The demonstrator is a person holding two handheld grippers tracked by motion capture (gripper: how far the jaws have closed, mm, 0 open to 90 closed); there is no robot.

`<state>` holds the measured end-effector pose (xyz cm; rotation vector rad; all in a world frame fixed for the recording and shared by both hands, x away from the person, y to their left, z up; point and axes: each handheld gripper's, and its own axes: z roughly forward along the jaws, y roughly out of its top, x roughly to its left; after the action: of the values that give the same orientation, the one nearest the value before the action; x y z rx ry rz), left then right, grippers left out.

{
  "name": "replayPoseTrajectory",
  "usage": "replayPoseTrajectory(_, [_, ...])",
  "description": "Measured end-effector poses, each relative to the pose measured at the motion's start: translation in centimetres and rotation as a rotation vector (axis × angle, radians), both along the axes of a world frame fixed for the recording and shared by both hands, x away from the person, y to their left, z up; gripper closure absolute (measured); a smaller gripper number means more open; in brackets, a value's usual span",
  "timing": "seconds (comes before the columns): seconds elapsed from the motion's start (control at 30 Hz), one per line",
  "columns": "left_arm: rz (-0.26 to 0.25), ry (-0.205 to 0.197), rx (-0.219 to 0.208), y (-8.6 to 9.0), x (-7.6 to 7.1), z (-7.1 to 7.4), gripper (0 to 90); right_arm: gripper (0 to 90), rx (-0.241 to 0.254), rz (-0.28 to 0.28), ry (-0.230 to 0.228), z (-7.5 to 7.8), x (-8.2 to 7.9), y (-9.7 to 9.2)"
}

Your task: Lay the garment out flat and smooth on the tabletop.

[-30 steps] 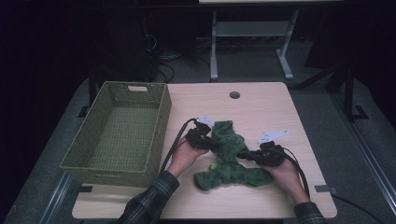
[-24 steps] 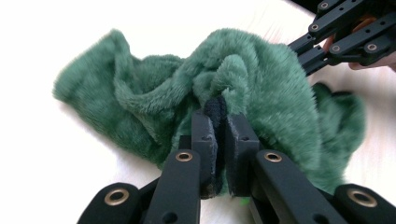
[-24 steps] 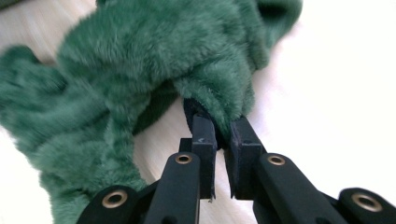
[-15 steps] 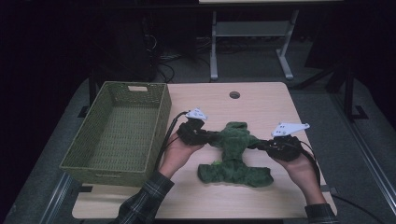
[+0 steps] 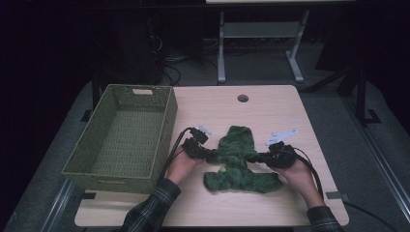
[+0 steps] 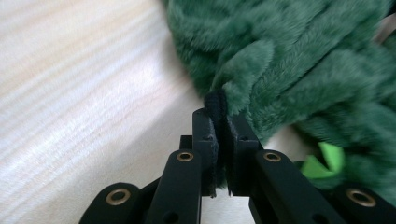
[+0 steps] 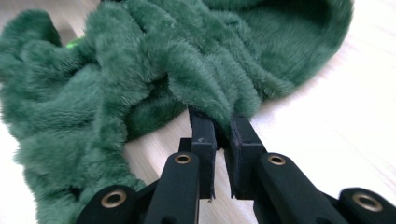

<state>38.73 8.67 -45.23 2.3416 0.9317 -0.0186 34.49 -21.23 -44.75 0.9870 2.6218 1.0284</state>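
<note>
Both tongs are pinched tight on the green fleece [image 5: 236, 159] — left tongs [image 5: 209, 153] on its left edge; right tongs [image 5: 261, 156] on its right — spread on the table [image 5: 270, 106] beside the basket [image 5: 121, 140].

It looked like a lab: a bare wooden table [image 5: 270, 111] with a cable hole [image 5: 242, 98], loose floor cables [image 5: 174, 63] at upper left, a metal stand [image 5: 256, 34] behind.

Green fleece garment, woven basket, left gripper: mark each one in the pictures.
green fleece garment [image 5: 236, 145], high view, on its rumpled upper middle.
woven basket [image 5: 167, 126], high view, on the rim of its right wall.
left gripper [image 6: 219, 109], left gripper view, at the jaw tips, pinched on the garment's dark edge.
</note>
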Motion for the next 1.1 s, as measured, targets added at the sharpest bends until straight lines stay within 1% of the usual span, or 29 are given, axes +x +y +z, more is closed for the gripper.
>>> replayPoseTrajectory(0.1, [0.002,-0.014,0.001,-0.3,-0.1,-0.1,83.6,82.1,-0.013,0.005,0.017,-0.6,0.2,0.2])
replayPoseTrajectory(0.13, [-0.008,-0.019,0.009,-0.2,-0.1,-0.1,82.7,81.9,-0.012,0.002,0.022,-0.7,0.3,0.2])
replayPoseTrajectory(0.17, [-0.004,-0.022,0.006,-0.3,-0.2,-0.1,81.2,81.3,-0.013,0.0,0.028,-0.8,0.3,0.2])
replayPoseTrajectory(0.2, [0.001,-0.029,0.0,-0.3,-0.2,0.0,77.8,79.7,-0.011,0.004,0.025,-0.8,0.3,0.2])
replayPoseTrajectory(0.27, [-0.003,-0.046,-0.007,-0.1,-0.2,0.4,67.4,74.8,-0.01,0.003,0.018,-0.7,0.2,0.1])
replayPoseTrajectory(0.3, [0.006,-0.05,-0.015,-0.1,-0.3,0.7,64.2,71.2,-0.009,-0.001,0.017,-0.4,0.0,0.0])
replayPoseTrajectory(0.37, [-0.005,-0.064,-0.03,0.1,-0.5,1.5,57.9,65.5,0.007,-0.009,0.0,0.2,-0.2,-0.4])
replayPoseTrajectory(0.43, [-0.006,-0.094,-0.036,0.2,-0.7,2.5,53.9,59.3,0.034,-0.022,-0.006,0.9,-0.4,-0.8])
replayPoseTrajectory(0.5, [-0.009,-0.117,-0.046,0.5,-0.9,3.6,51.9,58.6,0.058,-0.03,-0.024,1.7,-0.6,-1.4])
replayPoseTrajectory(0.53, [0.003,-0.128,-0.066,0.5,-1.0,4.2,51.2,58.6,0.082,-0.041,-0.034,2.0,-0.8,-1.7])
replayPoseTrajectory(0.57, [0.003,-0.136,-0.077,0.6,-1.1,4.7,51.1,58.1,0.091,-0.044,-0.036,2.4,-0.8,-1.9])
replayPoseTrajectory(0.63, [0.003,-0.161,-0.077,0.7,-1.0,5.7,50.7,57.8,0.093,-0.049,-0.052,3.1,-0.7,-2.3])
replayPoseTrajectory(0.7, [0.013,-0.176,-0.083,0.6,-0.6,6.2,50.9,57.9,0.106,-0.067,-0.065,3.6,-0.4,-2.5])
replayPoseTrajectory(0.73, [0.016,-0.184,-0.079,0.5,-0.4,6.3,51.1,58.0,0.116,-0.083,-0.065,3.8,-0.1,-2.5])
replayPoseTrajectory(0.77, [0.023,-0.19,-0.077,0.4,0.0,6.3,51.3,58.3,0.115,-0.085,-0.071,3.8,0.4,-2.5])
replayPoseTrajectory(0.8, [0.029,-0.193,-0.082,0.3,0.4,6.2,51.7,58.3,0.108,-0.094,-0.066,3.8,0.8,-2.3])
replayPoseTrajectory(0.87, [0.036,-0.19,-0.082,-0.1,1.3,5.7,52.0,59.2,0.102,-0.097,-0.063,3.8,1.7,-2.0])
replayPoseTrajectory(0.93, [0.03,-0.186,-0.074,-0.5,2.3,5.1,52.1,59.2,0.083,-0.102,-0.046,3.8,2.7,-1.5])
replayPoseTrajectory(0.97, [0.035,-0.18,-0.074,-0.7,2.7,4.8,52.1,59.4,0.085,-0.105,-0.053,3.7,3.1,-1.3])
replayPoseTrajectory(1.0, [0.034,-0.175,-0.072,-0.9,3.2,4.5,52.1,59.3,0.085,-0.104,-0.04,3.6,3.6,-1.1])
replayPoseTrajectory(1.07, [0.033,-0.167,-0.078,-1.3,4.0,3.8,52.1,59.3,0.073,-0.108,-0.038,3.3,4.3,-0.6])
replayPoseTrajectory(1.1, [0.03,-0.162,-0.069,-1.5,4.4,3.5,52.1,59.1,0.067,-0.109,-0.032,3.1,4.7,-0.4])
